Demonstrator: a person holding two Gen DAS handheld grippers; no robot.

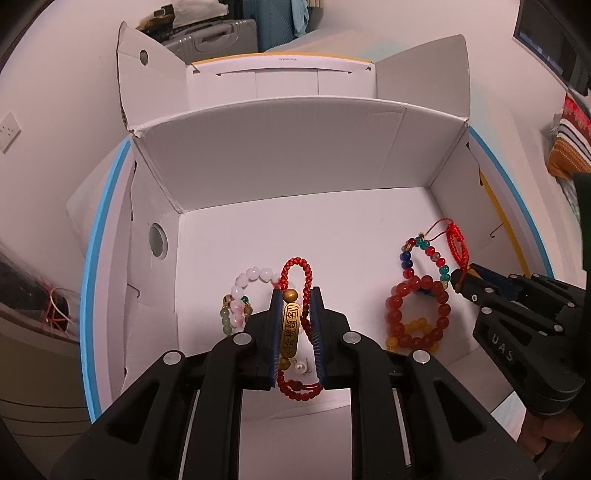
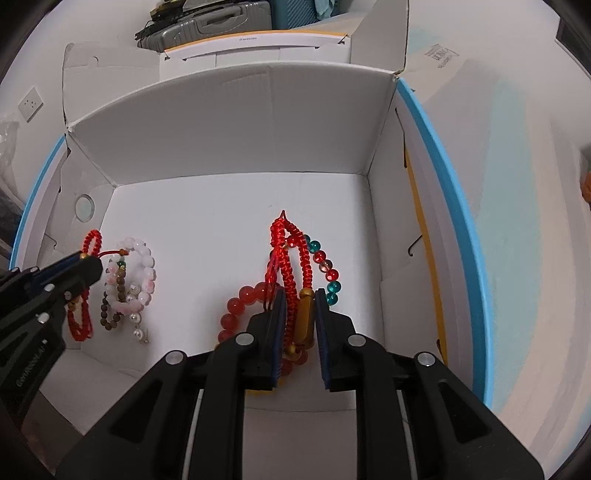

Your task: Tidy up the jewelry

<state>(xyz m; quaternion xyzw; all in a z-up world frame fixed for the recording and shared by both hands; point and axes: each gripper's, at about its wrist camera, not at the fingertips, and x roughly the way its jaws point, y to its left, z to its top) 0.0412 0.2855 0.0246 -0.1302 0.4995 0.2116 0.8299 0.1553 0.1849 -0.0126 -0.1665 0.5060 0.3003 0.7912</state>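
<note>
A red bead bracelet with a gold inscribed plate (image 1: 290, 325) lies on the floor of the white cardboard box (image 1: 295, 155). My left gripper (image 1: 297, 291) straddles it, jaws narrow, with a slim gap beside the plate. A red woven-cord bracelet with a gold tube (image 2: 306, 317) lies between the jaws of my right gripper (image 2: 301, 291), which are slightly parted. It rests over a bracelet of large orange-red beads (image 2: 240, 299) and a multicoloured one (image 2: 327, 264). Each view shows the other gripper at its edge: right (image 1: 460, 280), left (image 2: 90, 260).
A pink bead bracelet (image 1: 255, 275), a green-and-brown strand (image 1: 227, 314), a pearl earring (image 1: 300, 367) and yellow beads (image 1: 417, 326) lie in the box. The box stands on a blue-rimmed round table (image 1: 99, 229). Another box (image 1: 280, 74) and a suitcase (image 1: 221, 33) are behind.
</note>
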